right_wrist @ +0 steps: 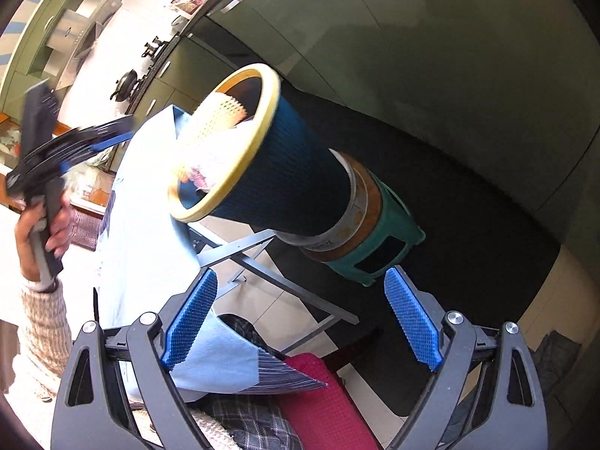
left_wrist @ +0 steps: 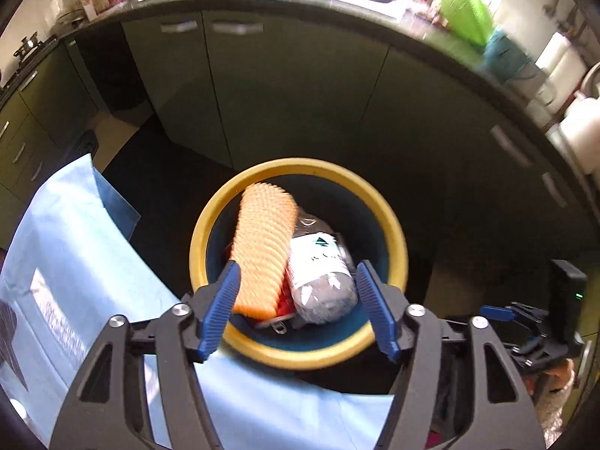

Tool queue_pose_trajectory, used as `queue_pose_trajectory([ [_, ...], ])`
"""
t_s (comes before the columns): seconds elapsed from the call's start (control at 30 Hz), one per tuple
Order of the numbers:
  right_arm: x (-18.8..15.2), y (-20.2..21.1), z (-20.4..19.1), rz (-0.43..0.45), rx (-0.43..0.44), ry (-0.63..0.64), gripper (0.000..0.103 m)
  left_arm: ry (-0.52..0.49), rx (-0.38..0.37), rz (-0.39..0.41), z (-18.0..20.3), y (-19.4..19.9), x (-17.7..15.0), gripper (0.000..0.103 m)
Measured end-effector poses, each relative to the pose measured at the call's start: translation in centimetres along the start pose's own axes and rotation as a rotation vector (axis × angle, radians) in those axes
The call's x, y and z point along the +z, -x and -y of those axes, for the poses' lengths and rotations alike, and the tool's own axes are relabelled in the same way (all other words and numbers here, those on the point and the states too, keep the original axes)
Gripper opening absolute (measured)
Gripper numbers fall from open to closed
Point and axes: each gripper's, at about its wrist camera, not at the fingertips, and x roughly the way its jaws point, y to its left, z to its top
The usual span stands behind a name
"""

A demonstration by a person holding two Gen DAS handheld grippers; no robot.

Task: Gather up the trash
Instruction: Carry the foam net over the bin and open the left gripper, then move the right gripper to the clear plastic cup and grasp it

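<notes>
While hovering over the bin [left_wrist: 210, 221], left gripper [left_wrist: 298, 285] is gaping, empty | orange sponge [left_wrist: 262, 247], seemingly dropping | right gripper [right_wrist: 302, 296] is spread, empty

My left claw [left_wrist: 298, 302] is dark grey plastic: triangular cut-outs in the arms, round silver screws at the pivots, ribbed blue pads on its fingers [left_wrist: 221, 309]. My right claw [right_wrist: 302, 318] matches, though its blue pads carry a diamond grid. The sleeve [right_wrist: 43, 332] at my left wrist is a beige-and-white speckled knit.
</notes>
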Motion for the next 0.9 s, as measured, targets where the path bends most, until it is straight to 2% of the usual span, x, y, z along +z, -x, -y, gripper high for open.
queue_pose_trajectory([
  [0.1,-0.3,0.1,-1.7,-0.004,0.001,0.036,0.09,0.018,-0.053,0.106,-0.9,4.9,-3.8,0.075],
  [0.2,-0.3,0.2,-4.2,-0.011,-0.002,0.087,0.09,0.028,-0.032,0.234,-2.8,10.0,-9.4,0.08],
  [0.27,-0.4,-0.1,-6.6,-0.021,-0.007,0.139,0.09,0.052,0.005,0.301,-3.8,13.0,-13.2,0.084],
  [0.37,-0.5,-1.2,-11.6,-0.055,-0.012,0.246,0.09,0.108,0.079,0.382,-7.2,16.5,-19.4,0.085],
  [0.53,-1.3,-5.4,-23.3,-0.128,0.017,0.478,0.09,0.217,0.28,0.503,-13.4,22.4,-29.4,0.092],
  [0.63,-2.6,-8.5,-32.1,-0.184,0.066,0.637,0.09,0.333,0.409,0.588,-18.6,25.5,-34.2,0.093],
  [0.73,-4.8,-11.4,-40.6,-0.221,0.111,0.762,0.09,0.5,0.54,0.66,-23.8,27.4,-38.0,0.093],
  [0.83,-6.7,-14.4,-47.8,-0.238,0.119,0.836,0.09,0.692,0.589,0.708,-28.2,28.8,-42.1,0.093],
  [0.9,-8.2,-16.8,-52.4,-0.271,0.131,0.881,0.09,0.802,0.624,0.743,-29.7,29.7,-44.9,0.093],
])
